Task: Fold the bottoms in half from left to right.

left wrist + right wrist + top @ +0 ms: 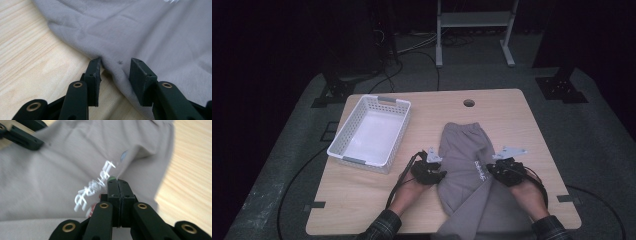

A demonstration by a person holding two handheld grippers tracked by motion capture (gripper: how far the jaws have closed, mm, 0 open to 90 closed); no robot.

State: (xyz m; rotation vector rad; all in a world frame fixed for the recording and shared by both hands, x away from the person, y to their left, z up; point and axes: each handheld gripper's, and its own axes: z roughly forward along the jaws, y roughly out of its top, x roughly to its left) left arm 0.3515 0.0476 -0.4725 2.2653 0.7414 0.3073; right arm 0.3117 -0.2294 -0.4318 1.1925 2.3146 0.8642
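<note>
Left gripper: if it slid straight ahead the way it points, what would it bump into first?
Probably the grey pants. The left gripper stands with its jaws apart at the cloth's edge on the wooden table, a fold already between them, so more cloth comes first.

Sleeves: dark plaid cuffs, the left sleeve (382, 225) nearer the basket (343, 134).
Left gripper (115, 65): black jaws, brass rivets, grey three-cornered plate, black cable.
Right gripper (118, 181): black, brass rivets, same grey plate.
</note>
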